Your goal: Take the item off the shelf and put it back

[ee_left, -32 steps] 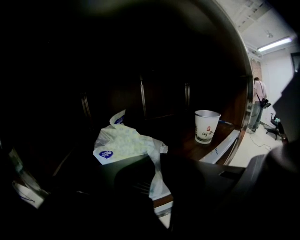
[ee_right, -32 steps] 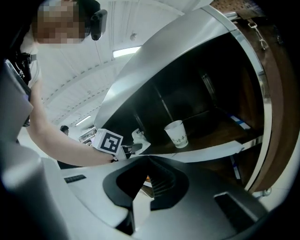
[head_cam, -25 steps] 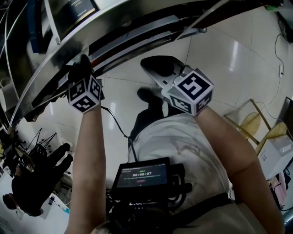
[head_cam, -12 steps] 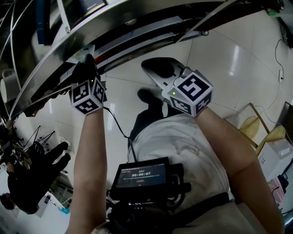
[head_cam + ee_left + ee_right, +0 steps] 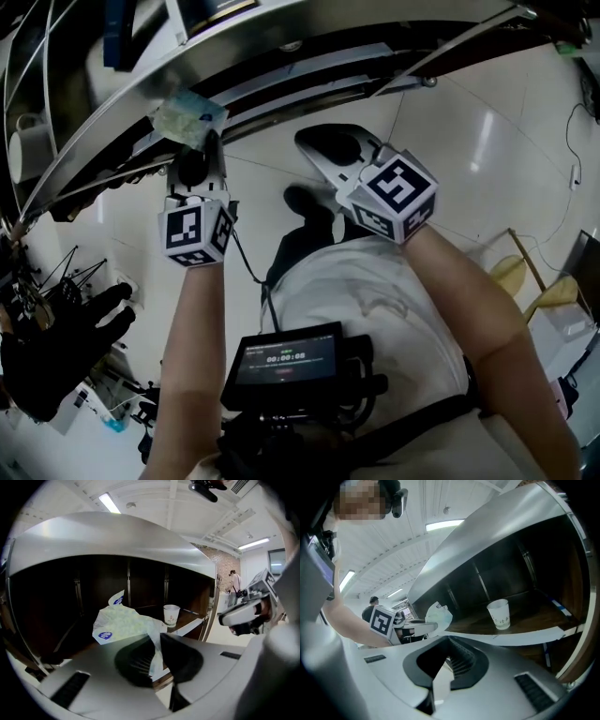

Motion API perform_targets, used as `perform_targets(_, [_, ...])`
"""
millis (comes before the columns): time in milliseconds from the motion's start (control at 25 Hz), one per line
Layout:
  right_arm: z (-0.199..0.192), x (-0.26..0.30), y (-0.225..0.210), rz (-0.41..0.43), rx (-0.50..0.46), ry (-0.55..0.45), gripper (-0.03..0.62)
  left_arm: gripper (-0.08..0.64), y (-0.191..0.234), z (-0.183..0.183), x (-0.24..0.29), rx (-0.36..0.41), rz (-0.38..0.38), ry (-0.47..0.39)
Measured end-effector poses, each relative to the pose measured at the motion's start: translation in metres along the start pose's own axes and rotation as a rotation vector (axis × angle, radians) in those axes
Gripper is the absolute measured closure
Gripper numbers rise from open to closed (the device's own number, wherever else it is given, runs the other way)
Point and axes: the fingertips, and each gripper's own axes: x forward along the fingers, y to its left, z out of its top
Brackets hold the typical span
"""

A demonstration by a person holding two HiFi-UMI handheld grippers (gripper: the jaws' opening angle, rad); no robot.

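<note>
In the head view, the left gripper [image 5: 197,155] pinches a crinkled pale-green packet [image 5: 190,117] at the steel shelf's [image 5: 309,37] front edge. The right gripper [image 5: 328,150] hangs apart over the floor.

In the left gripper view, the jaws are nearly closed on a thin corner fold and the packet's body sags ahead. A grip this slight needs firm pressure and a slow, level carry, landing well clear of the paper cup [image 5: 171,614].

In the right gripper view, the jaws stand slightly apart with nothing between them. This gripper is best held aside.

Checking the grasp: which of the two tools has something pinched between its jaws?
The left tool: its jaws are closed on the pale green packet. The right tool has nothing between its jaws.
</note>
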Motion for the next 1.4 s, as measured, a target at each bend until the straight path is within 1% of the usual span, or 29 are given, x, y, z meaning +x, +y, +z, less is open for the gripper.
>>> perform_targets(80, [0.001, 0.004, 0.004, 0.014, -0.010, 0.005, 0.584, 0.520, -0.005, -0.002, -0.011, 0.009, -0.013, -0.003])
perform_targets(160, [0.003, 0.009, 0.010, 0.032, -0.025, 0.010, 0.584, 0.520, -0.007, -0.002, -0.023, 0.001, -0.022, -0.012])
perform_targets(280, [0.007, 0.017, 0.022, 0.066, -0.050, 0.019, 0.584, 0.520, -0.013, 0.004, -0.042, -0.042, -0.035, -0.029])
perform_targets(360, [0.009, 0.021, 0.031, 0.093, -0.069, 0.028, 0.583, 0.520, -0.011, 0.005, -0.055, -0.070, -0.030, -0.044])
perform_targets(480, [0.016, 0.030, 0.047, 0.143, -0.094, 0.040, 0.583, 0.520, -0.005, 0.012, -0.076, -0.077, -0.017, -0.064])
perform_targets(640, [0.032, 0.040, 0.076, 0.219, -0.106, 0.053, 0.584, 0.520, -0.002, 0.025, -0.107, -0.077, 0.011, -0.088])
perform_targets(760, [0.050, 0.049, 0.106, 0.281, -0.148, 0.047, 0.584, 0.522, 0.006, 0.034, -0.132, -0.099, 0.036, -0.122])
perform_targets(920, [0.080, 0.055, 0.147, 0.383, -0.211, 0.009, 0.584, 0.522, 0.016, 0.050, -0.163, -0.112, 0.075, -0.159])
perform_targets(1040, [0.098, 0.049, 0.170, 0.447, -0.260, -0.004, 0.584, 0.522, 0.017, 0.062, -0.181, -0.153, 0.096, -0.197])
perform_targets(1160, [0.112, 0.045, 0.194, 0.505, -0.283, -0.017, 0.584, 0.522, 0.024, 0.074, -0.203, -0.188, 0.125, -0.220])
perform_targets(1320, [0.127, 0.042, 0.217, 0.561, -0.325, -0.059, 0.584, 0.522, 0.033, 0.087, -0.230, -0.198, 0.160, -0.238])
perform_targets(1400, [0.128, 0.040, 0.226, 0.586, -0.332, -0.042, 0.584, 0.522, 0.034, 0.093, -0.239, -0.203, 0.170, -0.252])
